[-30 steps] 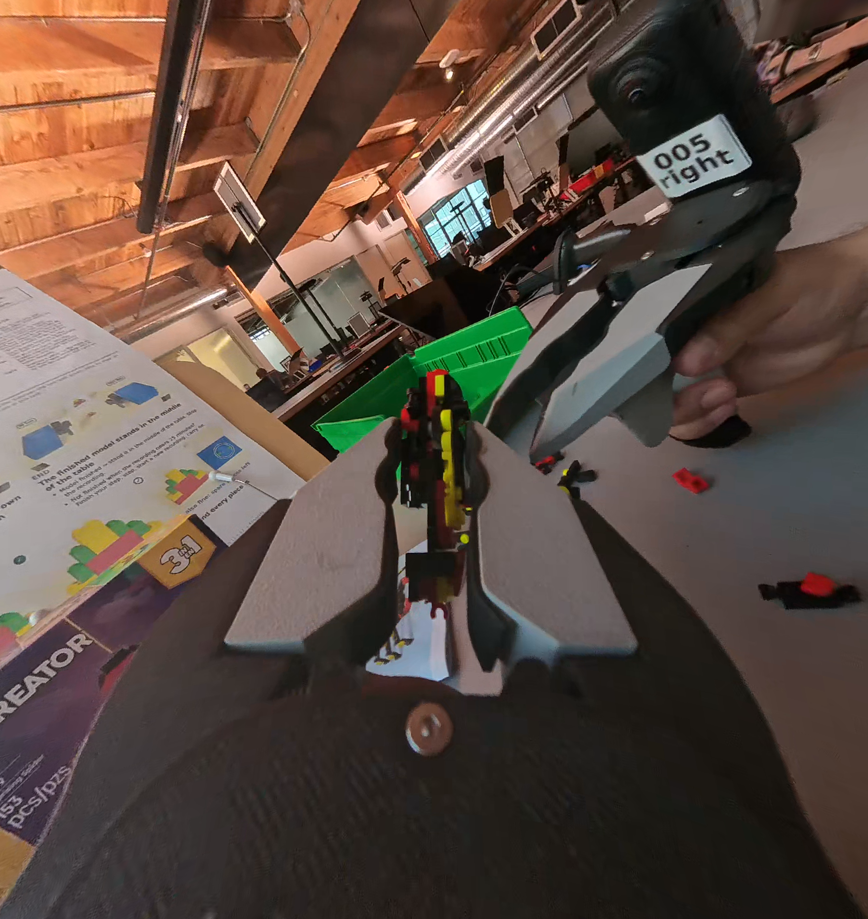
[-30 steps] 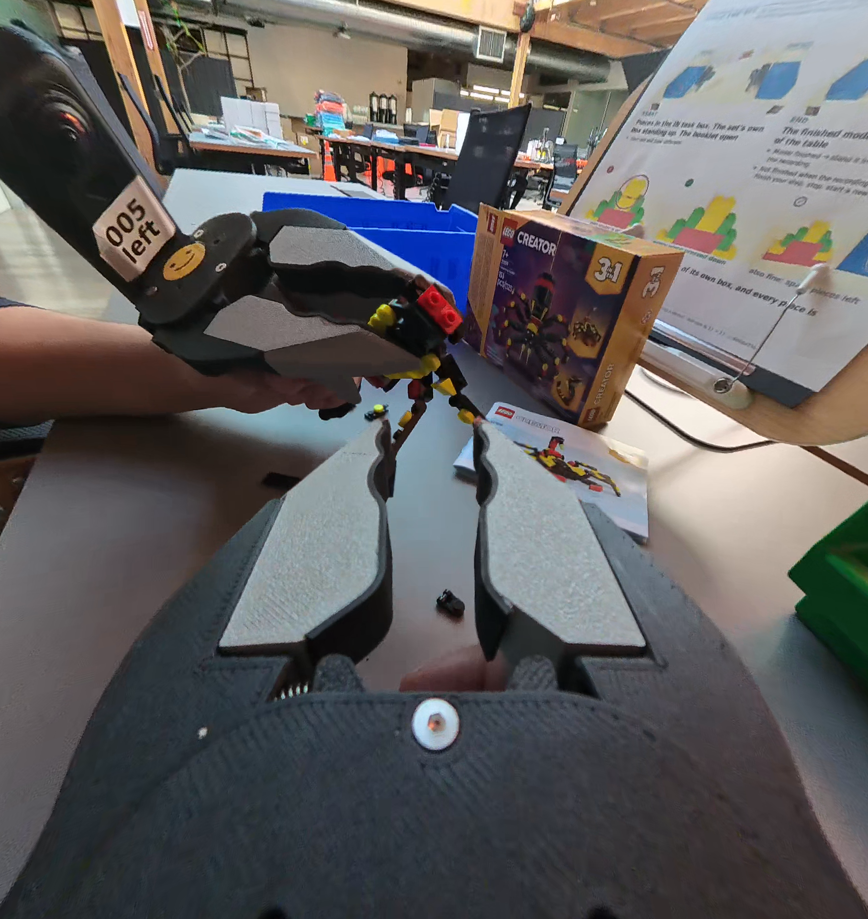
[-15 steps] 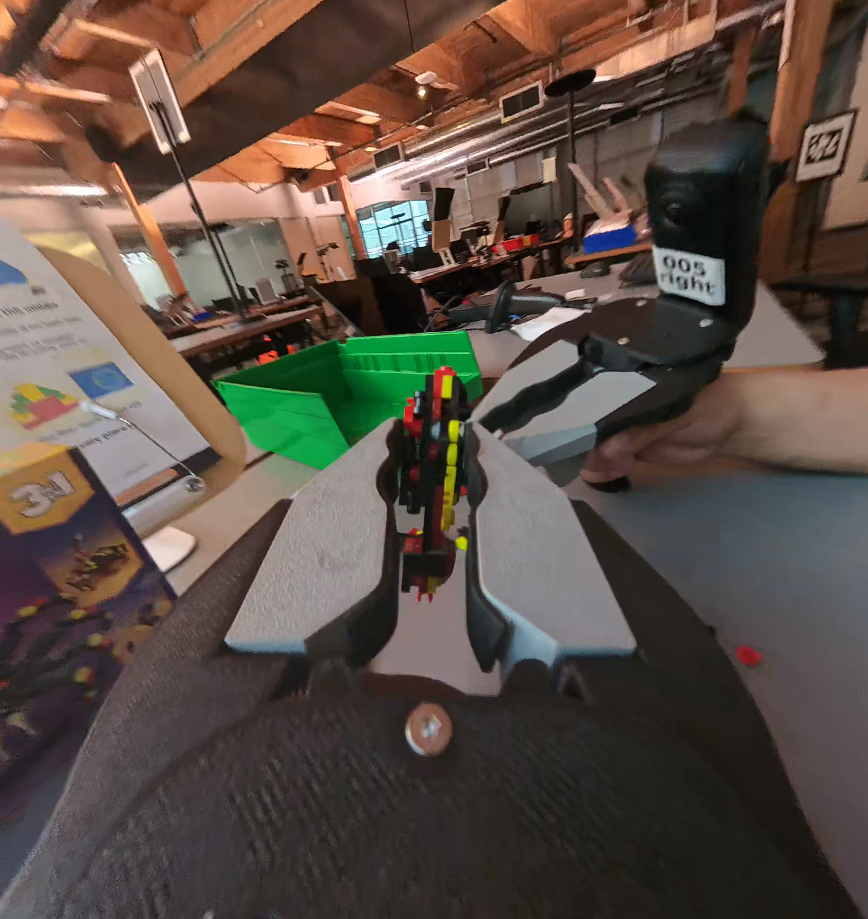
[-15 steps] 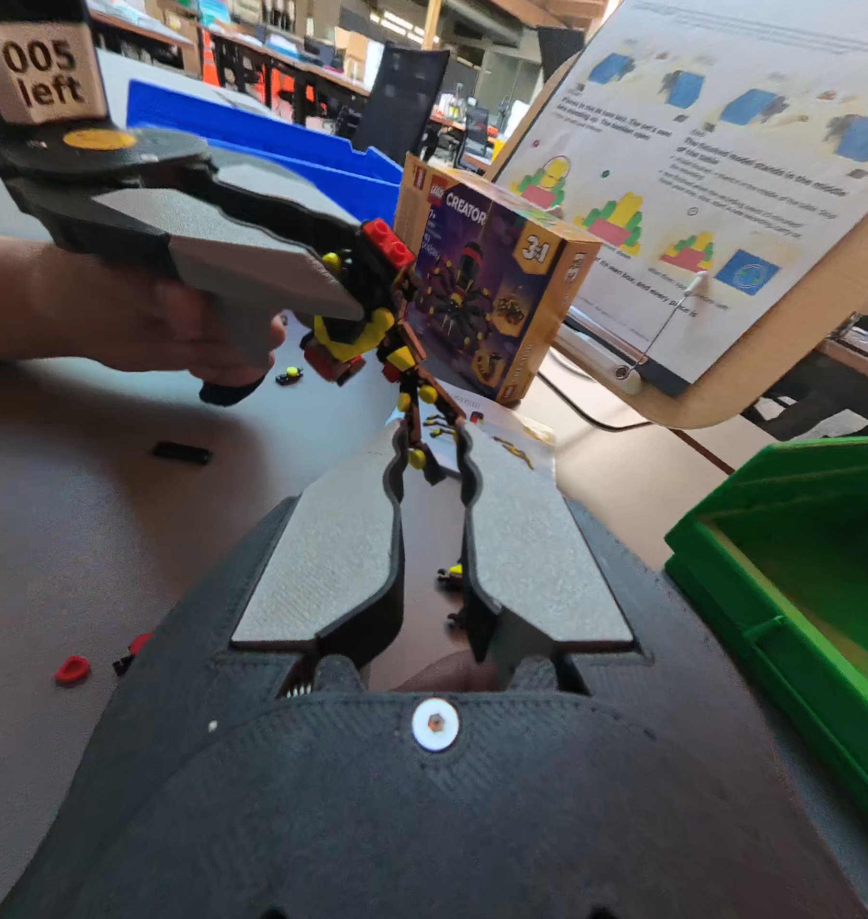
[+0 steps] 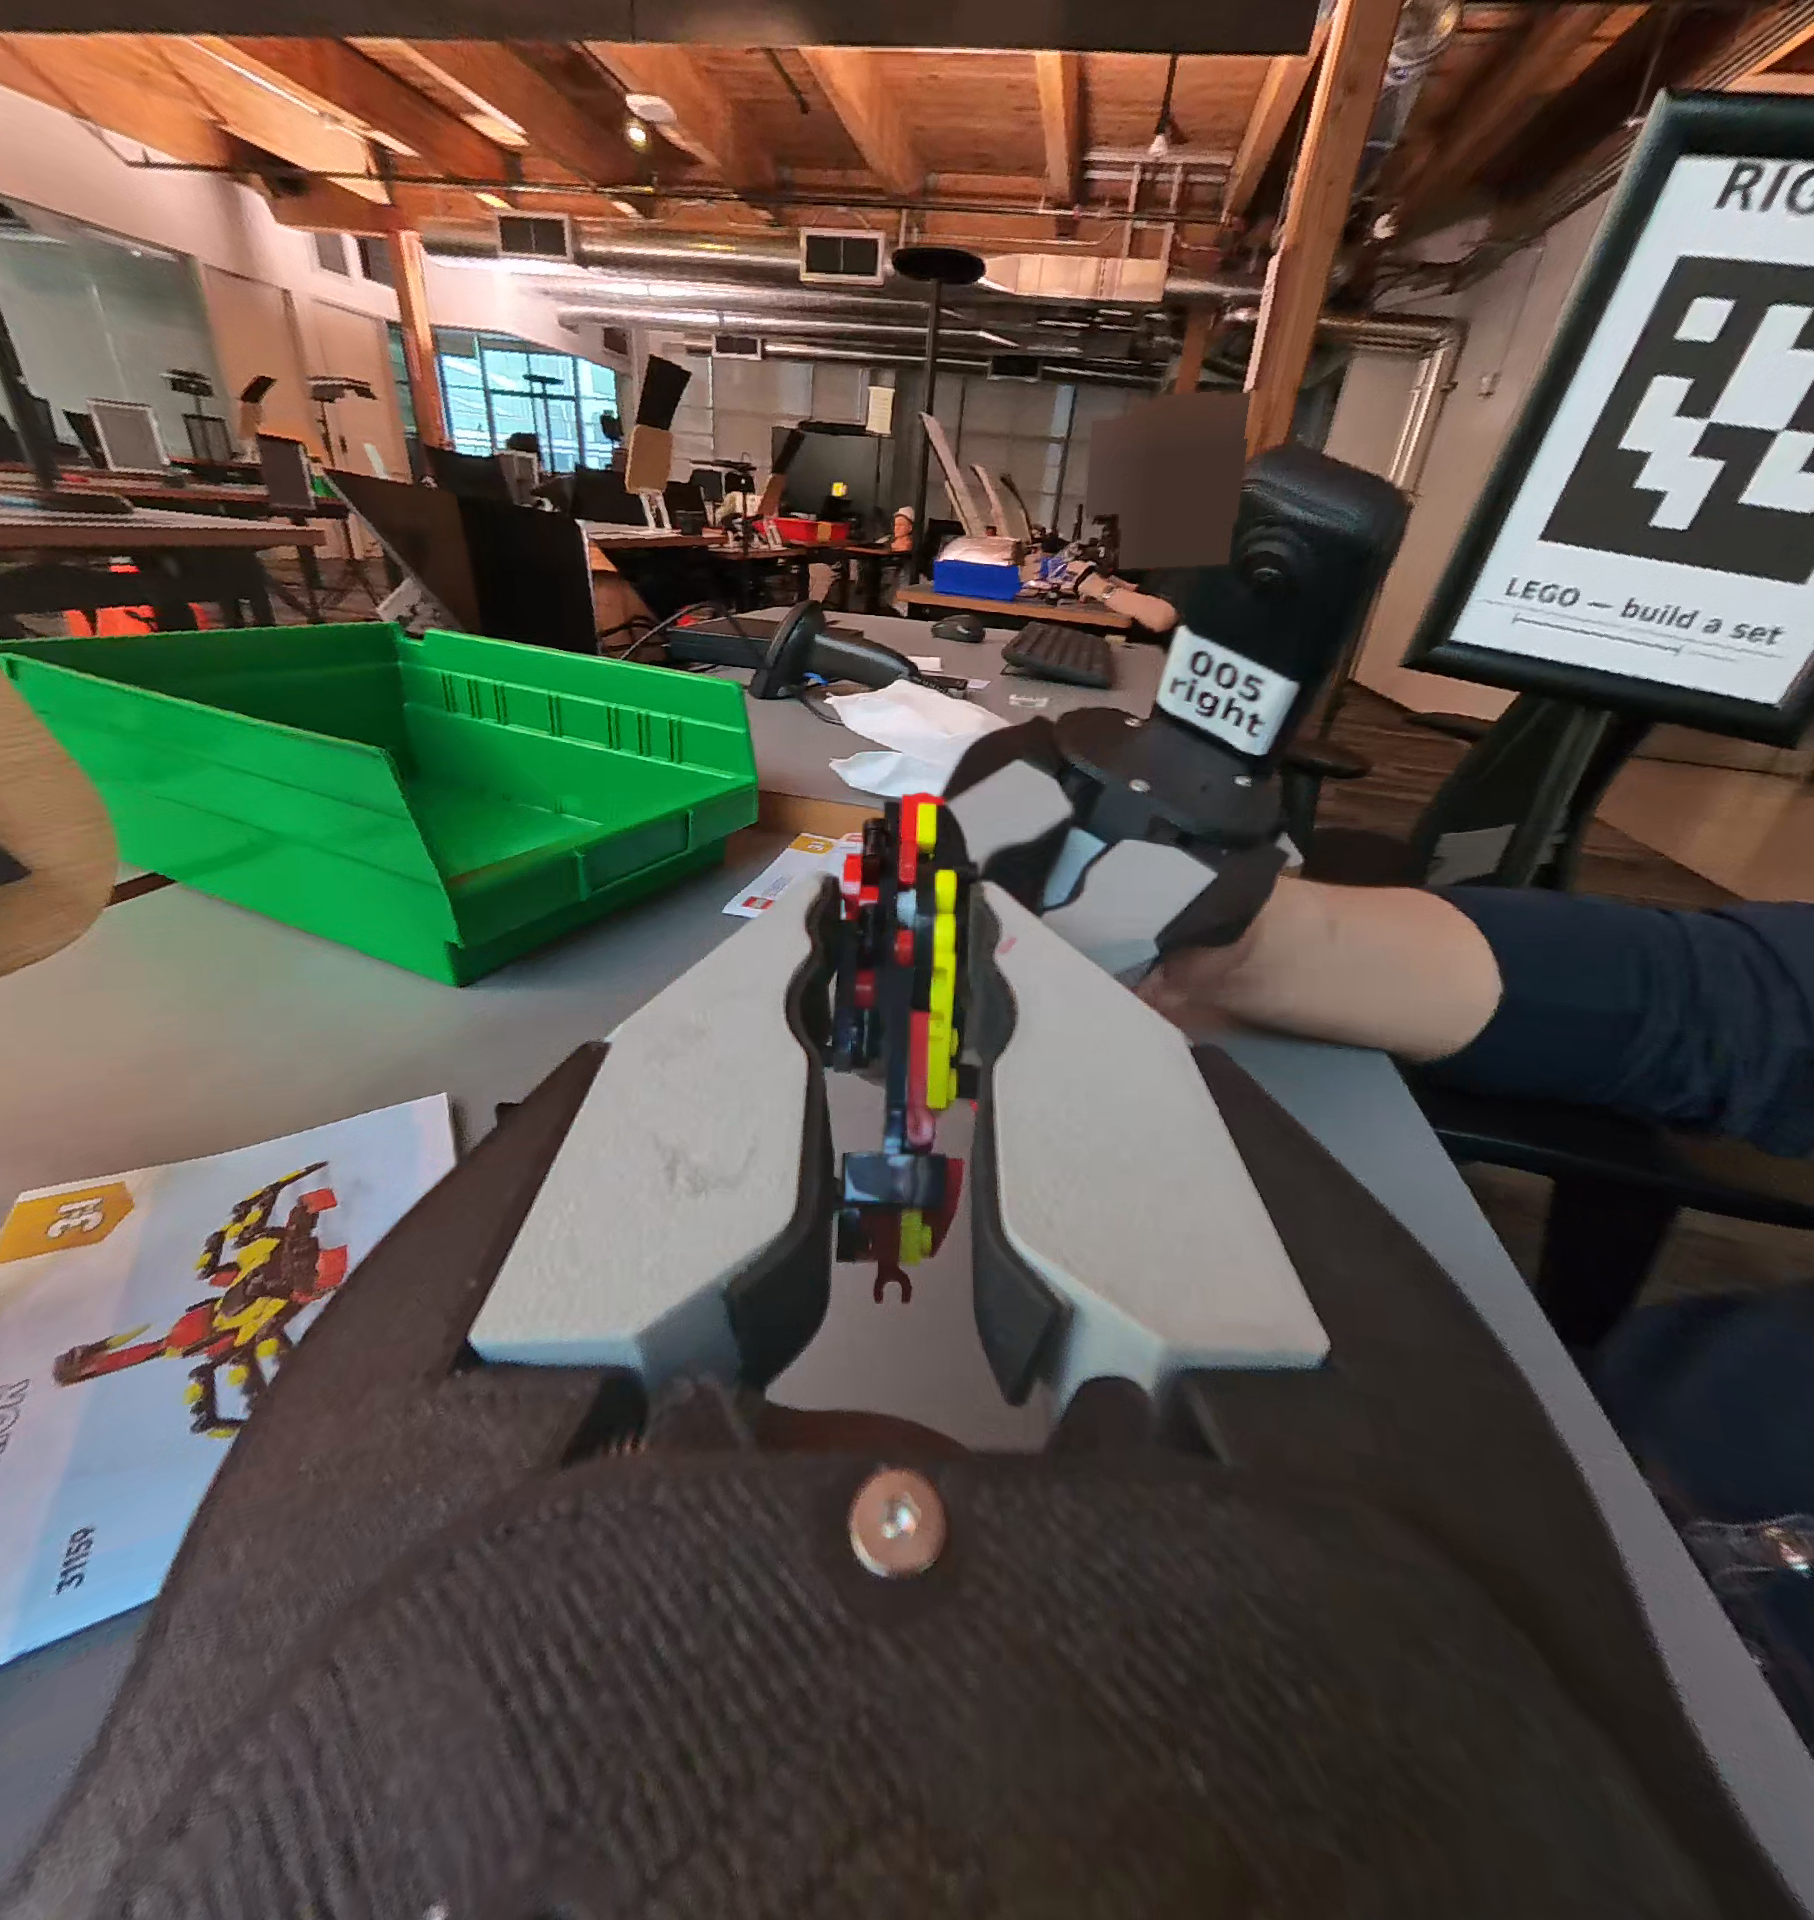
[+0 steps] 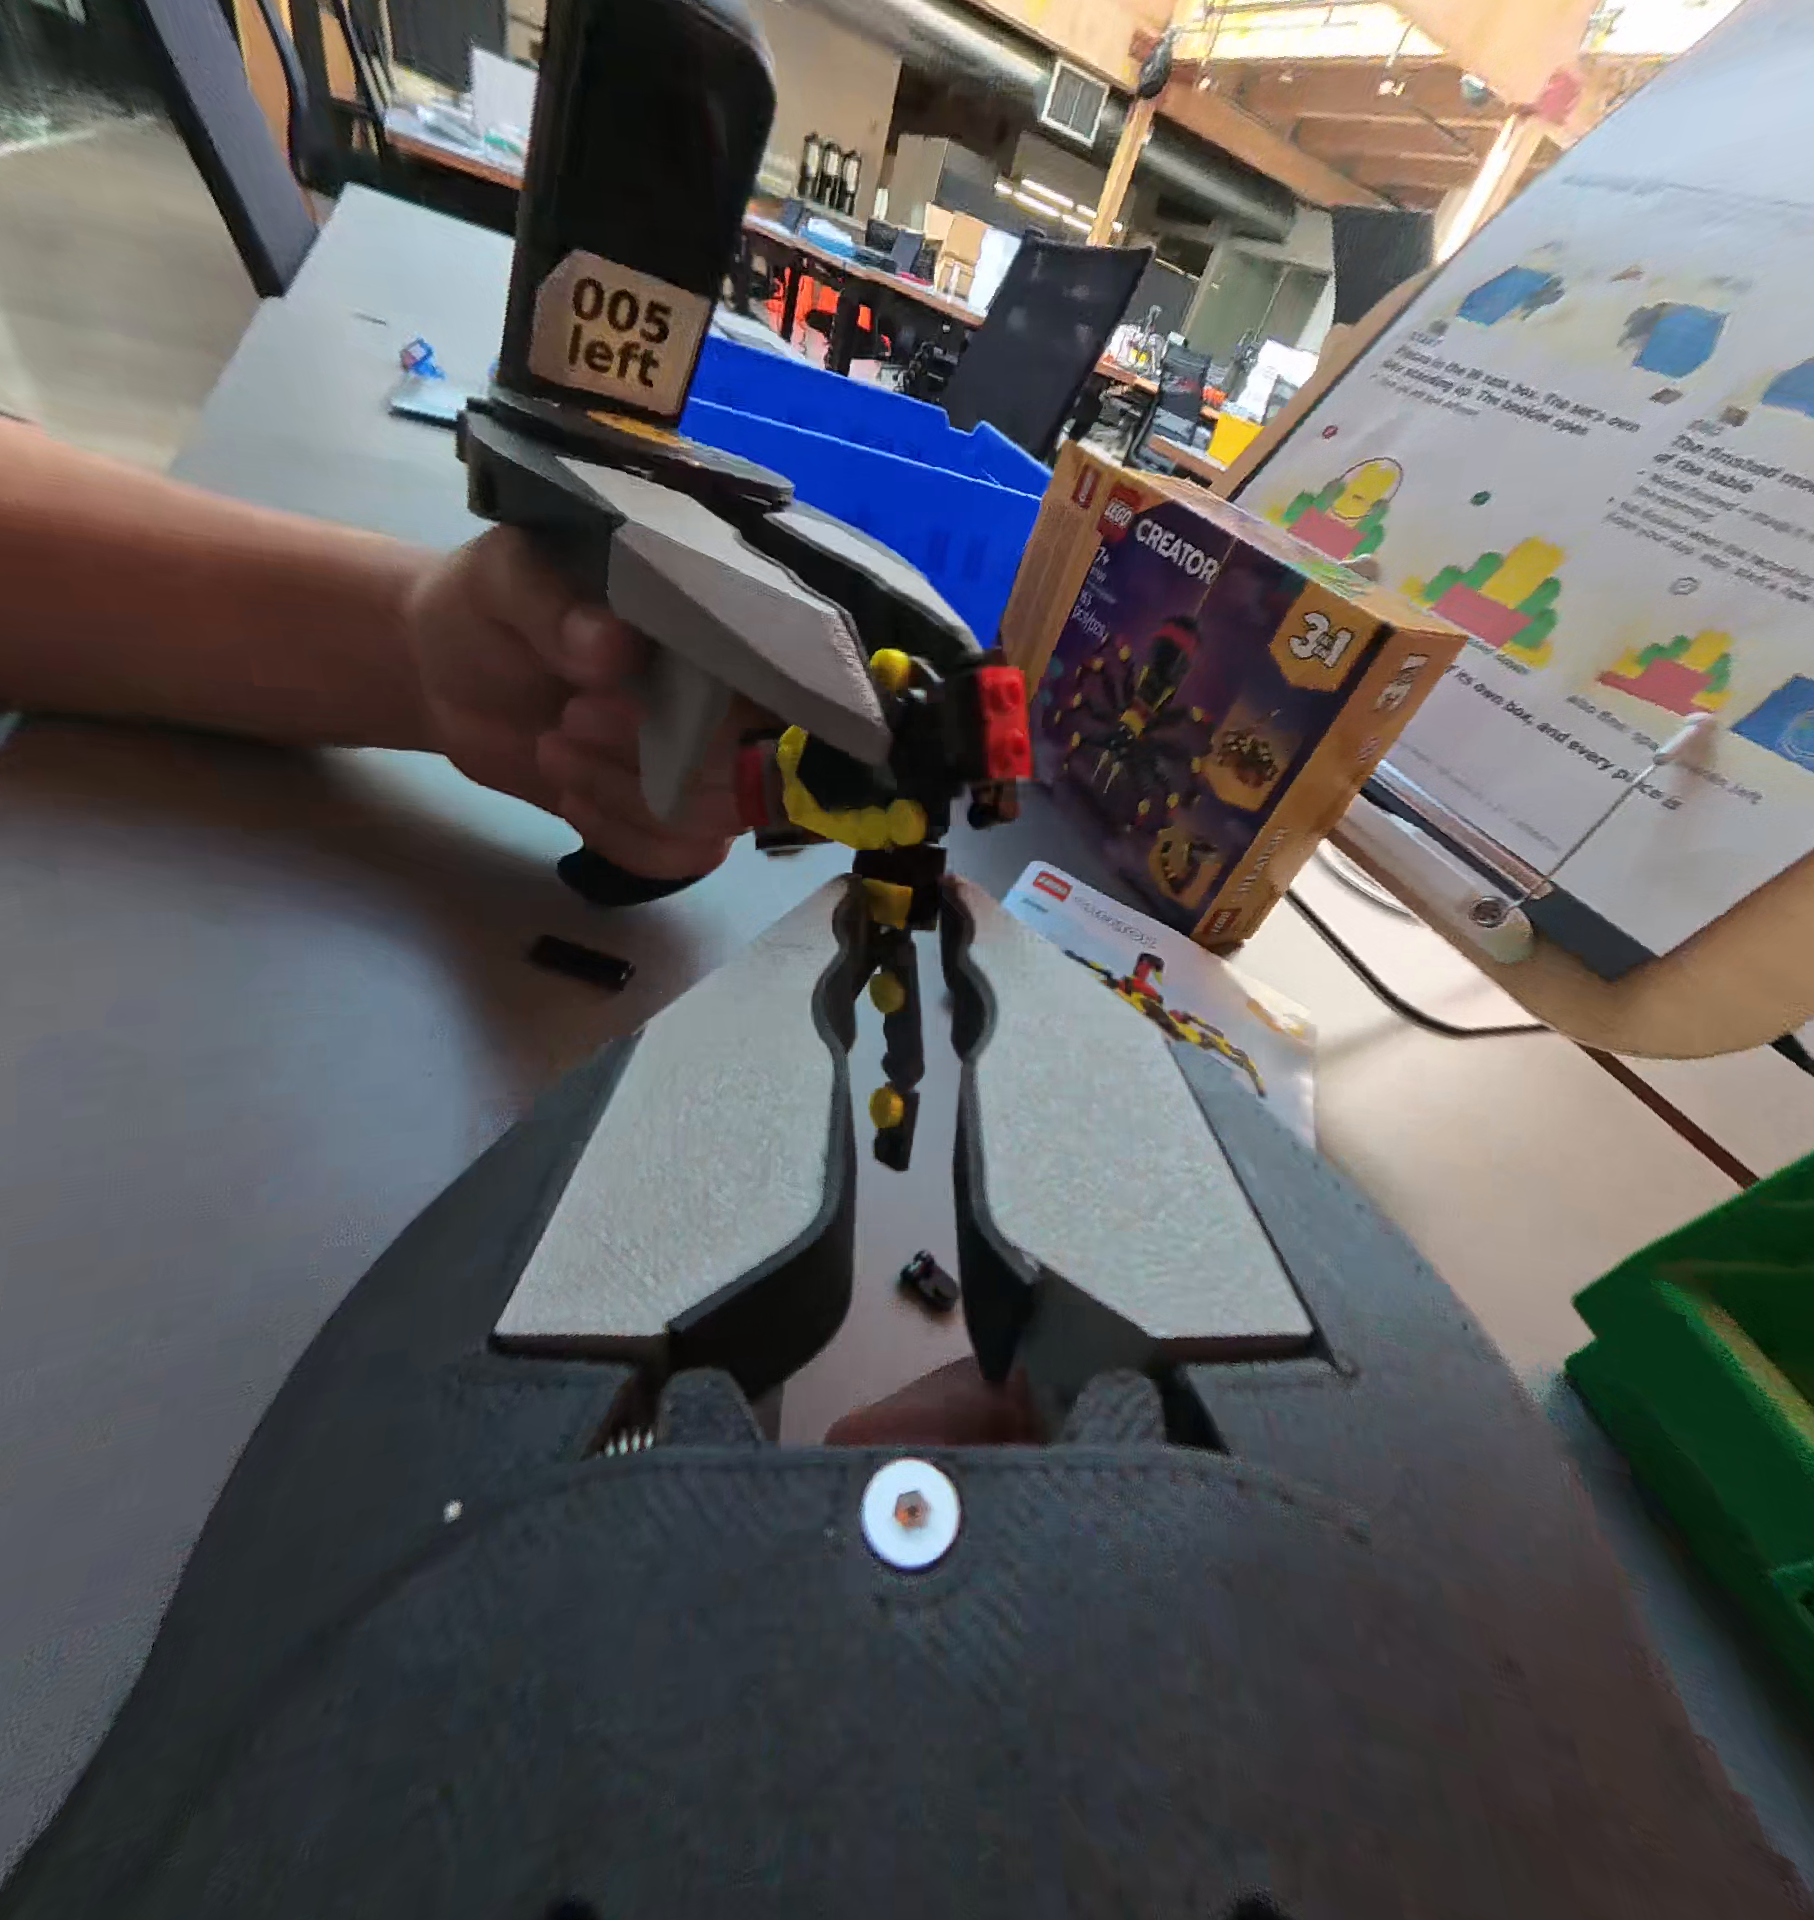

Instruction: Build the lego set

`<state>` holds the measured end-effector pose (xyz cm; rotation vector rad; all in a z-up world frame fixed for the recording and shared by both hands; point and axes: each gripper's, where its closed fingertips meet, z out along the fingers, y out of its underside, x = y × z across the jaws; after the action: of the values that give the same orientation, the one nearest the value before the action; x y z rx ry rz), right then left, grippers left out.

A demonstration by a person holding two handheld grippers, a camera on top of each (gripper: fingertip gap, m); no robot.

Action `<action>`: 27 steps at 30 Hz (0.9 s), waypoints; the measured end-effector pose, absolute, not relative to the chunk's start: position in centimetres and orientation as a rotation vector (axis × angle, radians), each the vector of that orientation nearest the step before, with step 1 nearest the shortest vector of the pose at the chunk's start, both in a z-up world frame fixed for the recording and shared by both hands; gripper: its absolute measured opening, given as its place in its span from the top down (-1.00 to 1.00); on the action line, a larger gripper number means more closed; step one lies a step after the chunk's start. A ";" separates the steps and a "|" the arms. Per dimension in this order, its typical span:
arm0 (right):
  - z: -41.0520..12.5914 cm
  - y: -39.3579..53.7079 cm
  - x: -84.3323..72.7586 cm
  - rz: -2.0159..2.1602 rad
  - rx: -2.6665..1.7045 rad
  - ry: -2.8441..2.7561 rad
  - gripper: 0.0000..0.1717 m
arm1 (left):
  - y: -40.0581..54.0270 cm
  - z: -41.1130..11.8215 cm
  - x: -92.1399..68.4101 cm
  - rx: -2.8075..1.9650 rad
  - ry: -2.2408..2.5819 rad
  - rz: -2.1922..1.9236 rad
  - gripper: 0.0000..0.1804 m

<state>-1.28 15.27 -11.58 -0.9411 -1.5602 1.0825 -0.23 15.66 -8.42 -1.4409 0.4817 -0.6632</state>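
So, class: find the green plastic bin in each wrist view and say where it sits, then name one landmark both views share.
Left wrist view: the green bin fills the upper left, on the grey table beyond the left gripper.
Right wrist view: only a corner of the bin shows, at the right edge, lower half.
Shared landmark: the white instruction booklet lying flat on the table.

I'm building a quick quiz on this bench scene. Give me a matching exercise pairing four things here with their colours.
Things:
1. open plastic storage bin
2. long plastic bin behind the left tongs
3. toy set's cardboard box
4. small loose brick on the grey tabletop

Colours:
A. black
B. purple and orange
C. green
D. blue

Pairs: 1-C, 2-D, 3-B, 4-A
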 end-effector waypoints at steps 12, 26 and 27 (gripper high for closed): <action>-10.8 16.4 -1.0 1.095 -0.983 -1.527 0.88 | 16.8 -9.9 -0.6 -1.507 0.502 -0.474 0.71; -7.7 11.1 1.7 1.486 -0.723 -1.584 0.88 | 11.2 -7.7 2.2 -1.366 0.660 -1.077 0.75; -7.6 10.4 2.0 1.524 -0.696 -1.608 0.88 | 10.3 -7.6 2.6 -1.337 0.705 -1.116 0.75</action>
<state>2.05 10.40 -7.55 -0.6960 -1.6078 1.5238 2.64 10.35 -7.56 -1.3373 0.7054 -1.1159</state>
